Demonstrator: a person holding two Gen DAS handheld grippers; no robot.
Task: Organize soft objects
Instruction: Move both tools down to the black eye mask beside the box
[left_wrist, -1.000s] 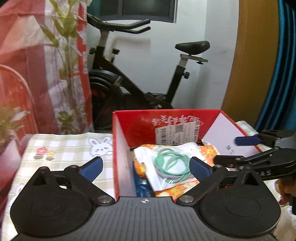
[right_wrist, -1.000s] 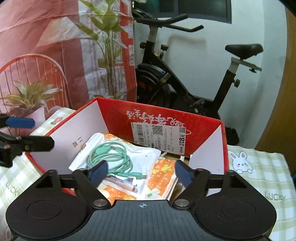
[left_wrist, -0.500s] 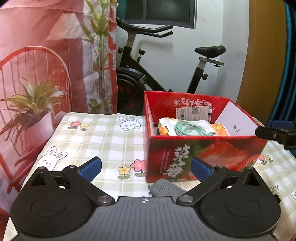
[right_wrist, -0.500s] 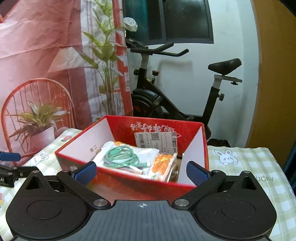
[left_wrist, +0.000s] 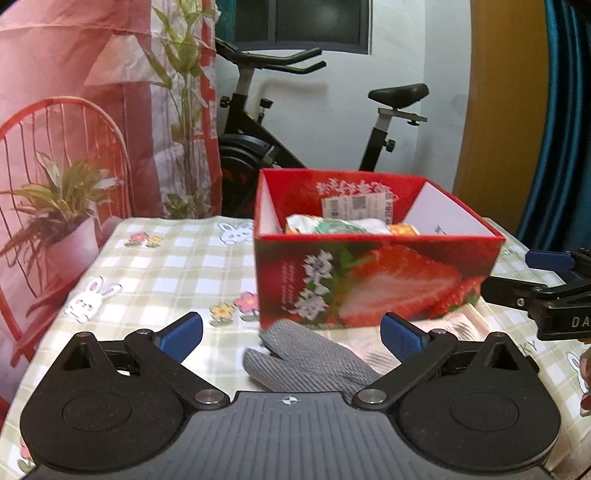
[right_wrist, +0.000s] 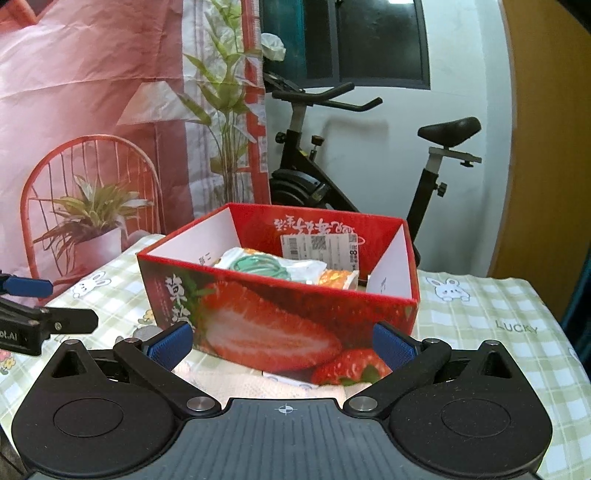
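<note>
A red strawberry-print box (left_wrist: 376, 280) stands on the checked tablecloth and holds a white pouch with a coiled green cable (left_wrist: 340, 226) and orange-print packets (right_wrist: 338, 277). A grey knitted glove (left_wrist: 310, 362) lies on the cloth in front of the box, between the fingers of my open left gripper (left_wrist: 291, 332). A pale cloth (left_wrist: 450, 328) lies beside it. My right gripper (right_wrist: 282, 341) is open and empty, low before the box (right_wrist: 280, 317), above a white cloth (right_wrist: 258, 384). The right gripper's side shows in the left wrist view (left_wrist: 543, 291).
The tablecloth (left_wrist: 166, 266) with rabbit and flower prints covers the table. An exercise bike (right_wrist: 332, 177) stands behind the table. A red-and-pink printed backdrop (left_wrist: 74, 110) hangs at the left. A wooden door (right_wrist: 546, 147) is at the right.
Both grippers have pulled back from above the box and dropped low in front of it. The grey glove and pale cloth have come into view. Both grippers stay open.
</note>
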